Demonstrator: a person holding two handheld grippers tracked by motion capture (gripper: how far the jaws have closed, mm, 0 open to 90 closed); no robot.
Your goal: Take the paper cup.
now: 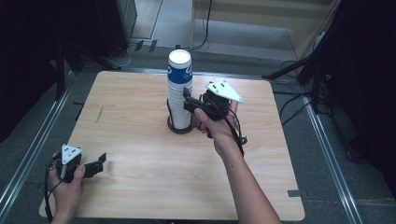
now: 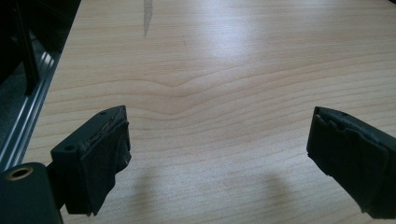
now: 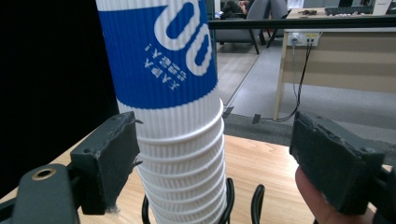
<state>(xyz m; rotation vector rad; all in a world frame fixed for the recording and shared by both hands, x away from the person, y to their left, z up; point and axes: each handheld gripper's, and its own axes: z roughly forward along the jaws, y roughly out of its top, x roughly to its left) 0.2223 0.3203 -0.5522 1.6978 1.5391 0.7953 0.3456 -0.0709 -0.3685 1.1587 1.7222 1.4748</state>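
1. Pale wood-grain tabletop (image 1: 140,182) under dim light, dark surroundings on both sides, grey carpet and cables beyond the far edge.
2. Nearest, at the near-left corner: left gripper (image 1: 95,164) held low in the person's left hand (image 1: 67,186), over bare wood. Fingers (image 2: 100,154) wide apart, clamped on nothing; probably parked out of the way, well apart from the action.
3. Farther in, right of centre: right hand (image 1: 219,128) reaching forward with the right gripper (image 1: 187,100), aimed level at the side of the cup stack.
4. Right gripper's fingers (image 3: 109,158) spread open, left one touching or just beside the ribbed wall, right one standing clear to the side; not yet closed. Looks like a line-up to pinch the stack from the side, perhaps to lift off the top cup.
5. Beyond the fingers: tall stack of white ribbed paper cups (image 1: 179,88), top one banded blue, upright and mouth-down near the tabletop's middle-far part.
6. Under it, a dark wire holder (image 1: 173,125), ringing the base and likely keeping the stack upright.
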